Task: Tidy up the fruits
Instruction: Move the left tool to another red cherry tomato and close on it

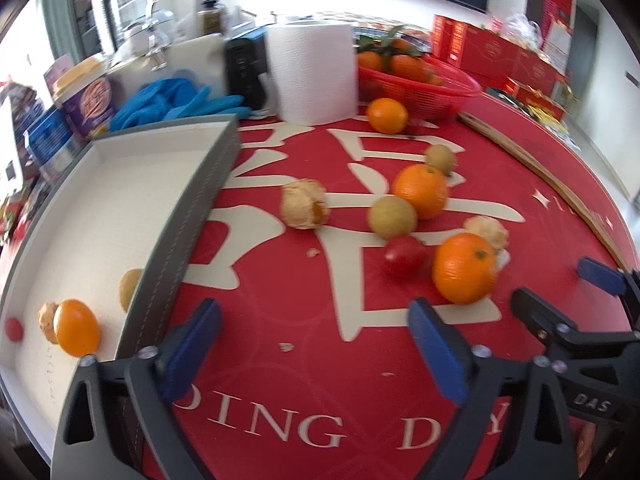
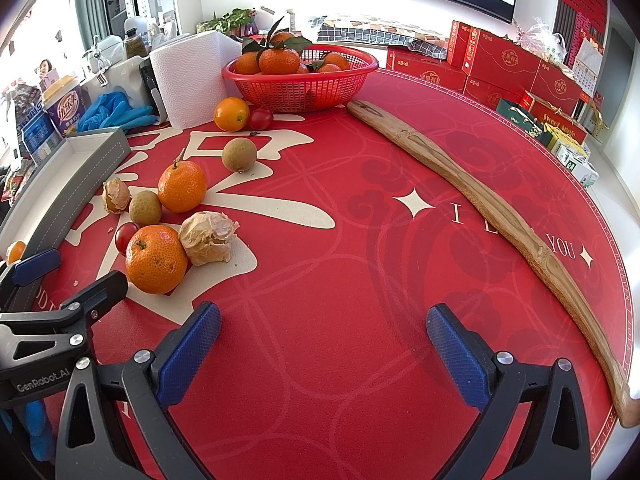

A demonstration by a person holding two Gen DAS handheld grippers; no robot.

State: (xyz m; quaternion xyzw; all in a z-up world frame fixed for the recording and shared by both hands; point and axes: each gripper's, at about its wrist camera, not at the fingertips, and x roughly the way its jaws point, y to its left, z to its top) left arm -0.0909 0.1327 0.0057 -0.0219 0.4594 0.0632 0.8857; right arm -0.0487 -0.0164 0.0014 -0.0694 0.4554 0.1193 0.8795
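Note:
A grey tray [image 1: 192, 216] with a white floor lies at the left; it holds a small orange fruit [image 1: 76, 332], a papery husk fruit [image 1: 46, 320], a red tomato [image 1: 13, 328] and a yellowish fruit [image 1: 130, 288]. On the red mat to its right lie loose mandarins [image 2: 156, 260], longans [image 2: 145, 208], cherry tomatoes [image 2: 126, 236] and husk fruits [image 2: 208, 238]. My left gripper [image 1: 314, 316] hovers open over bare mat beside the tray, nothing between its pads. My right gripper [image 2: 324, 314] is open too, to the right of the nearest mandarin [image 1: 464, 268].
A red basket [image 2: 304, 88] of leafy mandarins stands at the back, a paper towel roll [image 2: 188, 76] beside it. A long wooden stick [image 2: 500, 216] lies across the mat's right side. Blue gloves [image 1: 176, 100], cartons and red boxes crowd the far edge.

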